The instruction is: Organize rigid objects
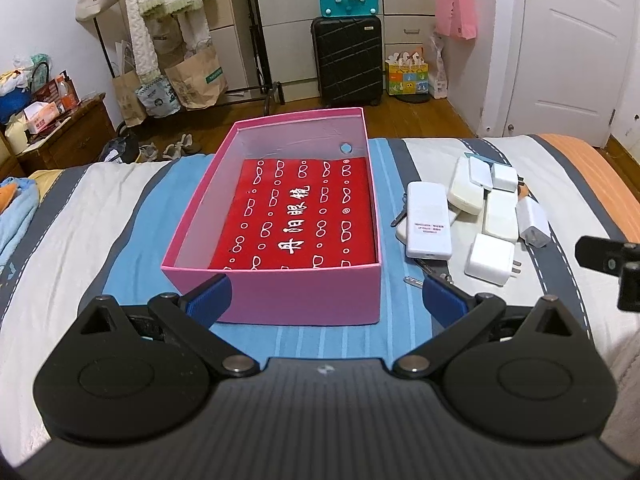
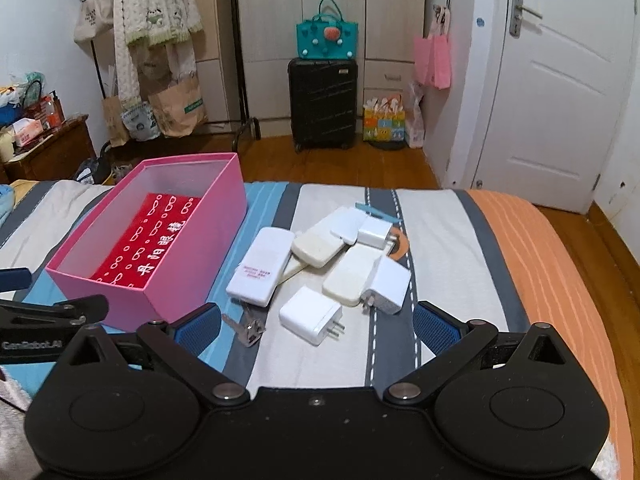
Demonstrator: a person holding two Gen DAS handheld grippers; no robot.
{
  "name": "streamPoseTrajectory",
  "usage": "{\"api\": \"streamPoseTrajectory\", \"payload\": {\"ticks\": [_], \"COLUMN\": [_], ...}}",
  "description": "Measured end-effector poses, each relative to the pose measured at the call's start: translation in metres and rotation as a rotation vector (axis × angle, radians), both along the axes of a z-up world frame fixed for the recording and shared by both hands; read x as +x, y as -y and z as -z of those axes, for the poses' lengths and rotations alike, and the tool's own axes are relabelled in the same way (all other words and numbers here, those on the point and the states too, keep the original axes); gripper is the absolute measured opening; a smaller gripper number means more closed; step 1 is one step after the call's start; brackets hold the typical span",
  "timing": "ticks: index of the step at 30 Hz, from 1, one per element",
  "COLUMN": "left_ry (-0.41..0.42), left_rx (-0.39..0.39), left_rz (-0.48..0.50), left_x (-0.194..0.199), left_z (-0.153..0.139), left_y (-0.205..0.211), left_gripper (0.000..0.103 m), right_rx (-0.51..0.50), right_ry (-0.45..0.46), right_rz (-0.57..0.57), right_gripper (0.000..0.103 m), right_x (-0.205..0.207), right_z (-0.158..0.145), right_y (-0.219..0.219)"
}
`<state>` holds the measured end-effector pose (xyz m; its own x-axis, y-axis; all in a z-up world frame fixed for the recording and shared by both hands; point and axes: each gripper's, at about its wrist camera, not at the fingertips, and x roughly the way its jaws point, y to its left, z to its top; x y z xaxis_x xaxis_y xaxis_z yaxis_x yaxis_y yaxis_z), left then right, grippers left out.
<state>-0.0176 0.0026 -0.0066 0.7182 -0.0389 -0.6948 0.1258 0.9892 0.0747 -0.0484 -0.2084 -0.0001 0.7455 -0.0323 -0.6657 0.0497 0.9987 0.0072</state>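
Note:
An open pink box (image 1: 296, 296) (image 2: 192, 276) with a red printed sheet (image 1: 300, 216) on its floor sits on the striped bed. To its right lies a pile of white chargers and flat white cases (image 1: 476, 204) (image 2: 336, 256). Nearest is a white plug adapter (image 2: 312, 316) (image 1: 490, 260), with keys (image 2: 248, 328) beside it. My left gripper (image 1: 326, 300) is open, its blue pads straddling the box's near wall. My right gripper (image 2: 316, 328) is open just short of the plug adapter. Neither holds anything.
The bed's far edge drops to a wooden floor. Beyond stand a black suitcase (image 1: 346, 60) with a teal bag on top, a clothes rack with paper bags (image 1: 180, 76), a wooden nightstand (image 1: 68, 136) at left and a white door (image 2: 560, 92) at right.

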Motion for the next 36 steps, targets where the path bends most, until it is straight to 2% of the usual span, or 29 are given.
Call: {"api": "streamPoseTrajectory", "payload": {"ticks": [3, 6, 11, 14, 18, 23, 27, 30, 36], "left_ry": [0.0, 0.001, -0.014, -0.021, -0.015, -0.03, -0.051, -0.044, -0.043], "left_rx": [0.0, 0.0, -0.019, -0.047, -0.028, -0.047, -0.088, -0.069, -0.09], "left_rz": [-0.001, -0.001, -0.008, -0.015, -0.023, -0.019, -0.014, -0.017, -0.007], "left_x": [0.0, 0.0, 0.0, 0.0, 0.001, 0.004, 0.005, 0.005, 0.005], "left_z": [0.0, 0.0, 0.002, 0.002, 0.003, 0.004, 0.004, 0.005, 0.005], "left_y": [0.0, 0.0, -0.003, -0.007, -0.006, -0.005, -0.007, -0.005, -0.007], "left_gripper": [0.103, 0.103, 0.103, 0.103, 0.103, 0.103, 0.103, 0.103, 0.103], "right_rx": [0.035, 0.035, 0.014, -0.036, -0.027, -0.02, 0.002, 0.017, 0.036], "right_ry": [0.004, -0.01, -0.001, 0.012, 0.02, 0.077, 0.165, 0.233, 0.158], "right_rz": [0.005, -0.035, -0.043, -0.027, -0.05, -0.031, 0.009, 0.027, 0.031], "right_gripper": [0.103, 0.103, 0.103, 0.103, 0.103, 0.103, 0.103, 0.103, 0.103], "right_x": [0.001, 0.002, 0.0, -0.002, -0.006, -0.016, -0.024, -0.03, -0.021], "right_z": [0.001, 0.001, 0.0, -0.001, -0.004, -0.008, -0.011, -0.011, -0.006], "right_y": [0.005, 0.004, 0.001, -0.002, -0.004, -0.005, -0.004, -0.004, 0.0]}}
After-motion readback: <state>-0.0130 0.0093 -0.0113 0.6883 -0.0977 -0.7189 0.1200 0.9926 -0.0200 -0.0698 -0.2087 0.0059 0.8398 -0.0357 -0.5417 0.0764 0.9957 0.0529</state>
